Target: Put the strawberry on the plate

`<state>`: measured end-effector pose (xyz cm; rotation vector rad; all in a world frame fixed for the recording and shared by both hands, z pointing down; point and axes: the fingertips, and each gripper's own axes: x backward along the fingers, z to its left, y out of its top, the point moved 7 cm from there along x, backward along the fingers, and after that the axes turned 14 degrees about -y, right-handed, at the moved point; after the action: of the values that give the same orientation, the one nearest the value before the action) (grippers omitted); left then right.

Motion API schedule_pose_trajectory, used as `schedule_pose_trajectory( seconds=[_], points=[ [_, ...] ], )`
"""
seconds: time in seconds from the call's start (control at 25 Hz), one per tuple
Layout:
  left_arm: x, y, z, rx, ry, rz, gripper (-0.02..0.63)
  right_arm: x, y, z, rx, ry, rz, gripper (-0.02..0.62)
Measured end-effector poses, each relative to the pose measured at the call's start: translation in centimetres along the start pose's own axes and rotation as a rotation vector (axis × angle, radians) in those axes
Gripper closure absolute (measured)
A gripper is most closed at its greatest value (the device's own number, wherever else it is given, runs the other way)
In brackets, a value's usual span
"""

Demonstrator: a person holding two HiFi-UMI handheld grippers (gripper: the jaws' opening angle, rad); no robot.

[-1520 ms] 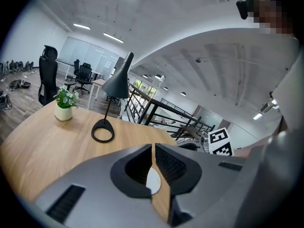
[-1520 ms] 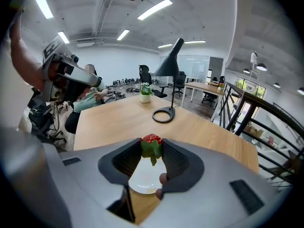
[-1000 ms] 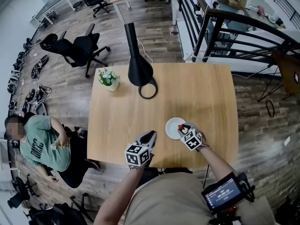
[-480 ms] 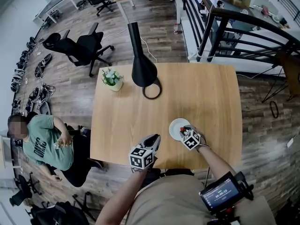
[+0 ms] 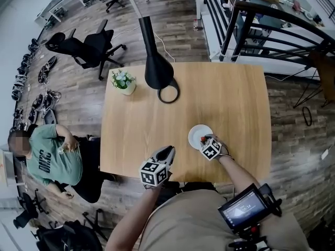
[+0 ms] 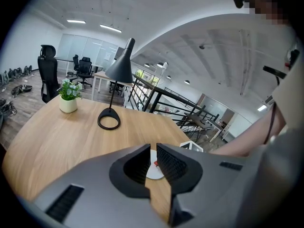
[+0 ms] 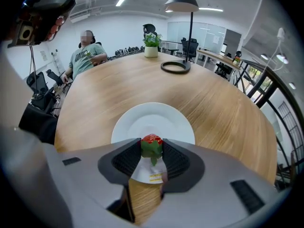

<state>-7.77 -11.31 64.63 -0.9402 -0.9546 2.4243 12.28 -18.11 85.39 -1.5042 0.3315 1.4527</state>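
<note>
A: Layout?
B: Bench (image 5: pixel 152 119) carries plate (image 5: pixel 196 133) near its front edge, in easy reach. L gripper (image 5: pixel 168 150) sits apart from plate, jaws slightly spread, empty. Judged parked clear of the work.
A: R gripper?
B: R gripper (image 7: pixel 152 152) pinches strawberry (image 7: pixel 151 144) by its sides over plate's near part. Judged poised for release. Contact w/ plate: can't tell.
A: Strawberry?
B: Red tip fwd, green leaves toward camera.

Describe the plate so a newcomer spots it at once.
On the wooden table, the black lamp and potted plant stand at the far side. Near the person's edge lies the plate, the only flat white dish, beneath the right gripper holding the strawberry.
</note>
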Motion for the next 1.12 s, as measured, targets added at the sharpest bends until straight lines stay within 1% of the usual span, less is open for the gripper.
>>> schedule_pose_trajectory(
  seconds=[0.4, 0.68, 0.8, 0.88, 0.96, 1.12],
  points=[
    [0.7, -0.9, -0.2, 0.006, 0.006, -0.005, 0.583, -0.8, -0.3, 0.8, 0.004, -0.007, 0.004, 0.456],
    [0.9, -1.5, -0.7, 0.007, 0.004, -0.001, 0.583, -0.9, -0.4, 1.3, -0.011, 0.021, 0.006, 0.453],
    [0.9, -1.6, -0.6, 0.01, 0.003, 0.0, 0.583, -0.9, -0.4, 1.4, -0.02, 0.04, -0.006, 0.372],
    [0.9, -1.7, -0.7, 0.011, 0.002, -0.001, 0.583, -0.7, -0.4, 1.3, -0.024, 0.039, -0.019, 0.334],
    [0.8, -1.7, -0.9, 0.011, -0.001, -0.004, 0.583, -0.3, -0.4, 1.2, -0.032, 0.033, -0.034, 0.31],
    [0.8, -2.0, -1.2, 0.011, -0.009, -0.006, 0.583, 0.8, 0.0, 0.8, -0.065, 0.015, -0.07, 0.305]
  ],
)
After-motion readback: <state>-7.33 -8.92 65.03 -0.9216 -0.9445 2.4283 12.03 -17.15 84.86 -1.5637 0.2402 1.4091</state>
